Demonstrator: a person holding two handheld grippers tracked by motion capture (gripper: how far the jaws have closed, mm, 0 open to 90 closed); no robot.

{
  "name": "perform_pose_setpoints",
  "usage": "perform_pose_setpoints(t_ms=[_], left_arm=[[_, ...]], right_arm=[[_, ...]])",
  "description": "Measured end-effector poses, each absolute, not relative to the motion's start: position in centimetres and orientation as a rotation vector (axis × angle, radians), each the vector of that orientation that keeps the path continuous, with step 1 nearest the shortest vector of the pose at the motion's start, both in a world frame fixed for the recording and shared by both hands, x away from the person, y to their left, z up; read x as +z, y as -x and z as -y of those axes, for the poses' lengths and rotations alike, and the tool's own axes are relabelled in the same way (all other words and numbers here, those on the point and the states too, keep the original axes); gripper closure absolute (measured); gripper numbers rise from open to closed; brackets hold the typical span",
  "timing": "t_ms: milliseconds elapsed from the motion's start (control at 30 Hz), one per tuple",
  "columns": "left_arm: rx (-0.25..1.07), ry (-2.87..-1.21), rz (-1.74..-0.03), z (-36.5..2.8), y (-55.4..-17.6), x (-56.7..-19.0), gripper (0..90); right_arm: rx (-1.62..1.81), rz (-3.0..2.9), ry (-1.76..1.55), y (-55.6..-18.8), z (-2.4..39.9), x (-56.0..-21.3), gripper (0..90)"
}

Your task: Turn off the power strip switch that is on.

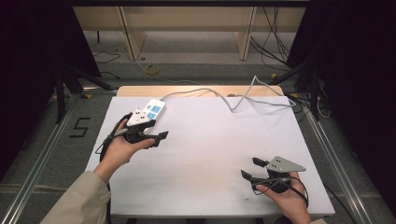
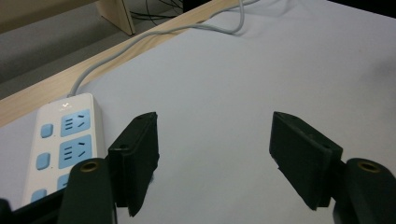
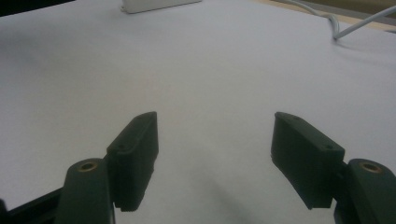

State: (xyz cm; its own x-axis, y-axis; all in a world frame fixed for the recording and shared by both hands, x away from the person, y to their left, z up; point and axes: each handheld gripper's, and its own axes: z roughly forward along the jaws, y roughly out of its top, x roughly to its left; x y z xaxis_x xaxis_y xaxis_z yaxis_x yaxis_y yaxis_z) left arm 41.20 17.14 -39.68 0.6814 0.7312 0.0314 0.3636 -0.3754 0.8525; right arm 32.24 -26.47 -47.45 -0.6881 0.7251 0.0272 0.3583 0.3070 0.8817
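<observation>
Partly cropped power strip [image 2: 63, 144], jaws apart.

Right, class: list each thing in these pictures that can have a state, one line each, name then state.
left gripper: open, jaws wide apart, holding nothing, just beside the power strip.
right gripper: open, holding nothing, over bare table.
power strip: lying flat near the table's far left edge, the sockets that show have nothing plugged in.
cable: attached to the strip, lying slack in loops across the table's far edge.
table: white top.
</observation>
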Motion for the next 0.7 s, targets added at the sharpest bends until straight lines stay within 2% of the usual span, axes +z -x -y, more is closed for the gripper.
perform_pose_setpoints(t_ms=[700], left_arm=[[0.481, -2.056, -0.780, -16.1, -36.3, -44.7, 31.8]], right_arm=[[1.340, -2.206, -0.963, -32.2, 26.4, -47.4, 32.8]])
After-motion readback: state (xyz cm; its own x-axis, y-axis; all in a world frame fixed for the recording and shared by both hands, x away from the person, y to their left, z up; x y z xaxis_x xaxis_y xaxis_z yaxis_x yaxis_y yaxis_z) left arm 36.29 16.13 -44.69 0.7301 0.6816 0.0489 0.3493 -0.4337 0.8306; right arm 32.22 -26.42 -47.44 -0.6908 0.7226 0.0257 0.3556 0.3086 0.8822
